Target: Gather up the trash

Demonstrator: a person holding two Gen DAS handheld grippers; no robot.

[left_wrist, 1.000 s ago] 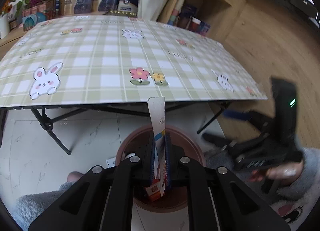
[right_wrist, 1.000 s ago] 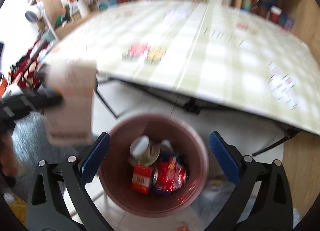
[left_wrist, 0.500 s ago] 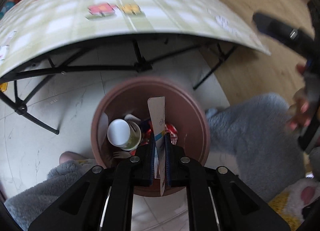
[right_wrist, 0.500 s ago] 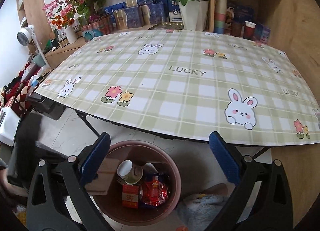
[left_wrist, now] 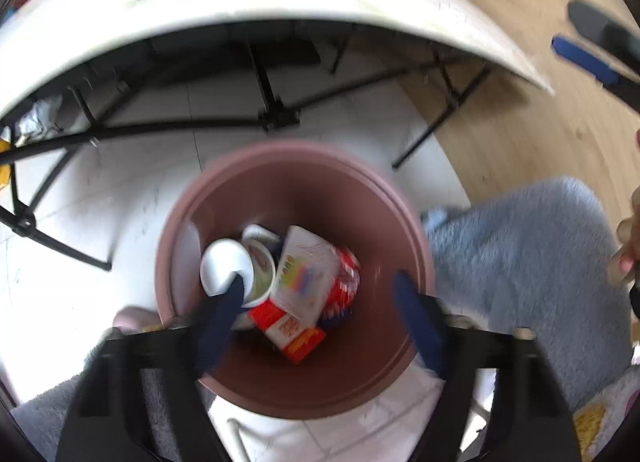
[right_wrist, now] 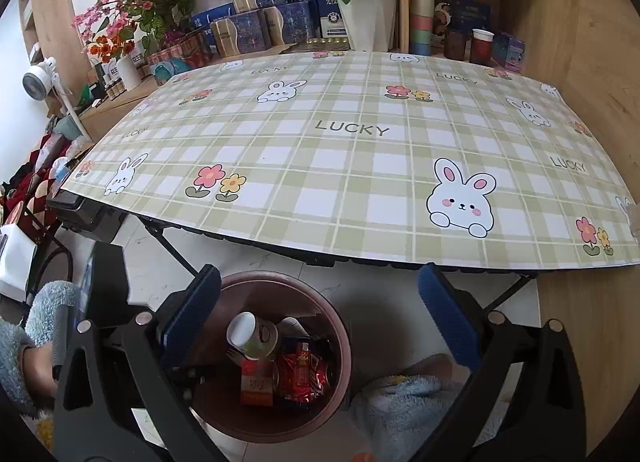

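The left gripper (left_wrist: 320, 294) hangs over the bin (left_wrist: 296, 166) at the frame centre, and its jaws are opening with nothing pressed between them. A white carton (left_wrist: 308, 274) lies inside on the red wrappers (left_wrist: 346, 274), probably loose, though the view is blurred. The right gripper (right_wrist: 320, 314) is released and empty, low in its frame near the table (right_wrist: 344, 166) edge.
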